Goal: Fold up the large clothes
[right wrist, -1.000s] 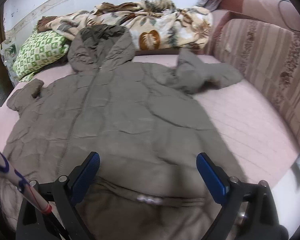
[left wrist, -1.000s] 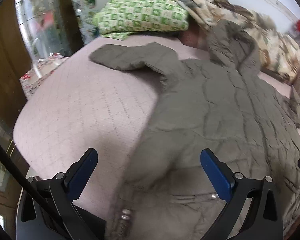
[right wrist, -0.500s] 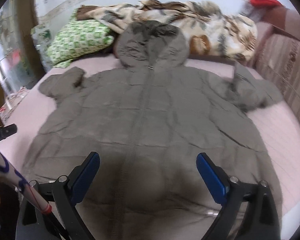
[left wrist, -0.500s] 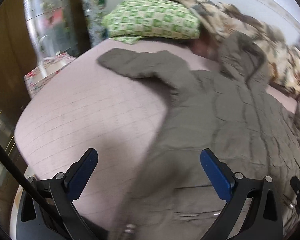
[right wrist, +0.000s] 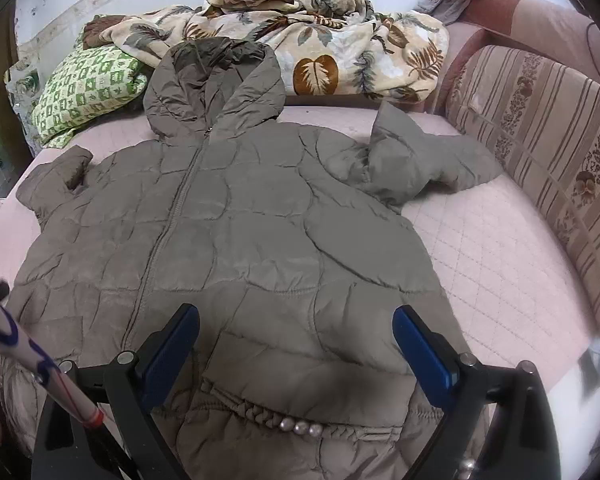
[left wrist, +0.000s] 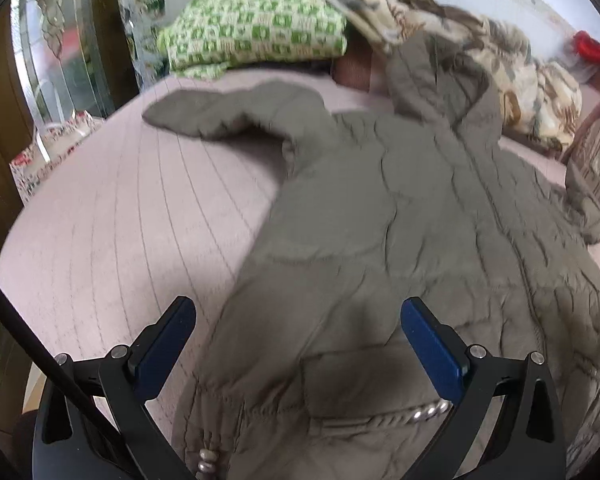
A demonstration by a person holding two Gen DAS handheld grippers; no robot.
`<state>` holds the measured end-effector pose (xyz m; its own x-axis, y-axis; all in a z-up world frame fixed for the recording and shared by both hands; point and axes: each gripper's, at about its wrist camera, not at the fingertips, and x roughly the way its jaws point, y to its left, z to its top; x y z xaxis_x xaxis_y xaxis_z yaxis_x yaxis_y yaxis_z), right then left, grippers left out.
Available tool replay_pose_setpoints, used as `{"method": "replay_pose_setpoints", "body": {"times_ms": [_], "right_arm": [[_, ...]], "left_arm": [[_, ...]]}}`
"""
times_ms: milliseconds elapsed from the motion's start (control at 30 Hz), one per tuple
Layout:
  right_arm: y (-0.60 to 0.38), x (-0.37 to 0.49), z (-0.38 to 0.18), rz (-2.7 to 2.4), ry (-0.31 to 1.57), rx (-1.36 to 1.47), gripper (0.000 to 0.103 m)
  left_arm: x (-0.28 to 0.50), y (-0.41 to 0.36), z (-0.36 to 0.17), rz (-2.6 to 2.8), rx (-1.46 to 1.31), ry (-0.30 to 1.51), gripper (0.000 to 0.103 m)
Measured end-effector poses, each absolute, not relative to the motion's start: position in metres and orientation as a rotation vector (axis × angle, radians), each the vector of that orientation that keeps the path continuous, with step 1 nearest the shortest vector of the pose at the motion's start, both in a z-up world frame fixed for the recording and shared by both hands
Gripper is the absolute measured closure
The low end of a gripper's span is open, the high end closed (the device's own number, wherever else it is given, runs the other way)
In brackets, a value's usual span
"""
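A grey-brown quilted hooded jacket (right wrist: 252,232) lies front up and zipped on a pink quilted bed, hood toward the far wall, both sleeves spread out. It also shows in the left wrist view (left wrist: 400,240), with its left sleeve (left wrist: 236,116) stretched across the bed. My left gripper (left wrist: 298,344) is open and empty above the jacket's lower left hem. My right gripper (right wrist: 296,348) is open and empty above the lower right front, near a pocket with pearl trim (right wrist: 300,426).
A green checked pillow (right wrist: 88,88) and a leaf-print blanket (right wrist: 340,52) lie at the head of the bed (right wrist: 480,264). A striped sofa back (right wrist: 540,152) runs along the right. A glass cabinet (left wrist: 72,52) stands at the left.
Both grippers have pulled back and shifted, so the whole jacket is now framed. The jacket lies as before. Both grippers stay open.
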<state>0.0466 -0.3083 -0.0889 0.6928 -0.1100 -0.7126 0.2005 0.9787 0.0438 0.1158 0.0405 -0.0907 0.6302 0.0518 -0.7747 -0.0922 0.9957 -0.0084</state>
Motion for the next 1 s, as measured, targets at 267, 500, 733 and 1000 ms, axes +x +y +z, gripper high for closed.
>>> {"method": "replay_pose_setpoints", "body": {"times_ms": [267,500,733,1000], "right_arm": [[-0.349,0.061,-0.084,-0.236,0.768,0.232,0.004],[-0.435,0.064,-0.09,-0.333,0.732,0.426,0.004],[-0.527,0.087,-0.122,-0.389,0.725,0.617,0.012],[-0.553,0.119,-0.142,-0.27,0.732,0.721,0.012]], "left_arm": [[0.111,0.059,-0.087,0.131,-0.09,0.851,0.001],[0.111,0.052,-0.088,0.148,-0.051,0.855,0.001],[0.121,0.024,-0.081,0.175,0.026,0.876,0.001],[0.136,-0.012,-0.081,0.216,0.124,0.922,0.001]]}}
